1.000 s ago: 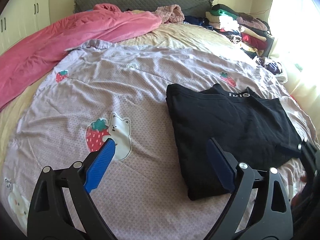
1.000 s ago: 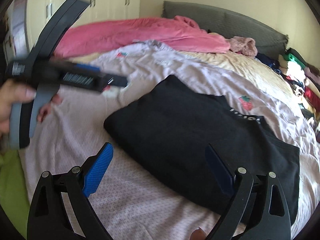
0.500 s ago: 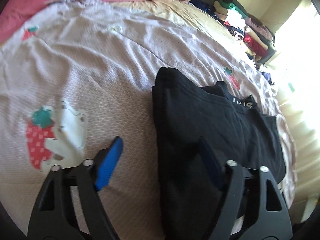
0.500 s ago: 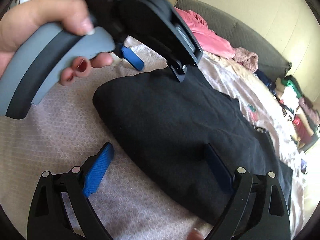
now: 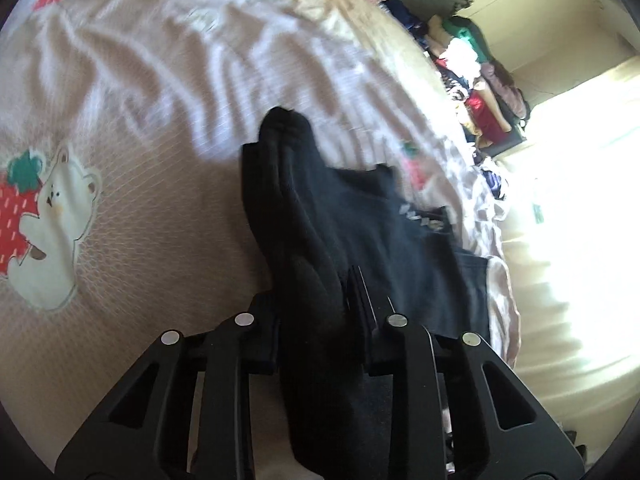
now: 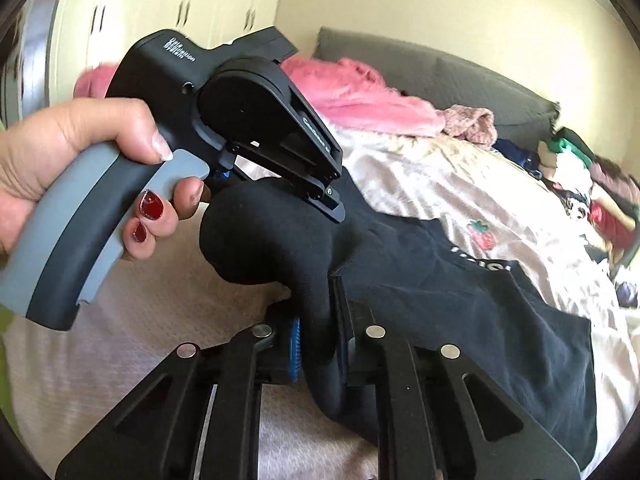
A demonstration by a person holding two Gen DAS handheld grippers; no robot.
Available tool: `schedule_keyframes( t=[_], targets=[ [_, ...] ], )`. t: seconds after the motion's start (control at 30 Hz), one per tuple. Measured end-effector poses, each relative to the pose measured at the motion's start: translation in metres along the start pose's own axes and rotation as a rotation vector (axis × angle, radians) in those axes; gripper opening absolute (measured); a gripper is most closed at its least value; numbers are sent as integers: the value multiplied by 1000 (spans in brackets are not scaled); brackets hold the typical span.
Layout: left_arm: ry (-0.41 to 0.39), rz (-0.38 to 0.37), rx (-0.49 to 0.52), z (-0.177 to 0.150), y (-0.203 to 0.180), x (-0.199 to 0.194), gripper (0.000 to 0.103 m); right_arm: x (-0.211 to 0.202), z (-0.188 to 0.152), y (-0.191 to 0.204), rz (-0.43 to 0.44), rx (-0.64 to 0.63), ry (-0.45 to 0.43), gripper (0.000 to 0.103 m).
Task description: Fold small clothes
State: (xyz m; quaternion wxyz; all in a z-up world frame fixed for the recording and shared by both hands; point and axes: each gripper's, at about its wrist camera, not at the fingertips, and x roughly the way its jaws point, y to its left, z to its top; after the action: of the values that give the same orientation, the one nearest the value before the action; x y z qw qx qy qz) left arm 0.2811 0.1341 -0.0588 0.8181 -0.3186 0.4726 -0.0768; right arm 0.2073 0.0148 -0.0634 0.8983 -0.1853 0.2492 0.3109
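Note:
A folded black garment (image 5: 360, 216) with a white printed waistband lies on the lilac bed sheet (image 5: 160, 80). My left gripper (image 5: 316, 320) is closing its jaws on the garment's near left edge, and the bunched cloth is pinched between the fingers. In the right wrist view the black garment (image 6: 460, 300) rises in a ridge. My right gripper (image 6: 318, 340) is closing on that same edge, with cloth squeezed between its blue pads. A hand (image 6: 60, 152) holds the left gripper (image 6: 332, 204) just beyond, its tip buried in the cloth.
A pink blanket (image 6: 360, 92) and a grey headboard (image 6: 440, 76) lie at the far end of the bed. Piled clothes (image 5: 476, 80) line the right side by a bright window. A strawberry-and-bear print (image 5: 52, 208) marks the sheet on the left. White wardrobe doors (image 6: 160, 0) stand behind.
Both grippers went from wide open to closed on the garment's near left edge. The left gripper moved in over the cloth and rolled. The edge now bunches up off the sheet.

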Motion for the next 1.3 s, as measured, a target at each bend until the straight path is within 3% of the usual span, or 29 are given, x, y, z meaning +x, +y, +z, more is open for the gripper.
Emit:
schedule_keyframes(
  t=[0.27,0.43,0.63,0.73,0.83,1.0,1.1,1.2,1.27,1.3],
  targets=[
    [-67,12,134,-12,-91,-24,16,-63,-17,-51,-46,221,-149,9],
    [-63,25,216,-29,-150,-11,16,-87,-43,-81,-63,342,-163,6],
    [-27,40,282,-47,-192,15,16,-103,-78,-111,-91,442,-150,6],
    [-28,33,309,-55,-204,23,20,-107,-91,-123,-100,495,-146,6],
    [-19,-29,312,-63,-206,25,46,-110,-104,-138,-113,559,-136,6],
    [-58,33,318,-63,-179,10,48,-108,-133,-158,-186,642,-65,6],
    [-60,120,337,-71,-156,17,48,-107,-149,-174,-120,754,-56,8],
    [-29,162,341,-80,-136,31,48,-112,-149,-185,-50,801,-77,25],
    [-9,164,344,-87,-126,41,48,-117,-148,-198,41,862,-102,62],
    [-8,158,346,-90,-123,43,48,-119,-148,-205,75,889,-108,72]
  ],
)
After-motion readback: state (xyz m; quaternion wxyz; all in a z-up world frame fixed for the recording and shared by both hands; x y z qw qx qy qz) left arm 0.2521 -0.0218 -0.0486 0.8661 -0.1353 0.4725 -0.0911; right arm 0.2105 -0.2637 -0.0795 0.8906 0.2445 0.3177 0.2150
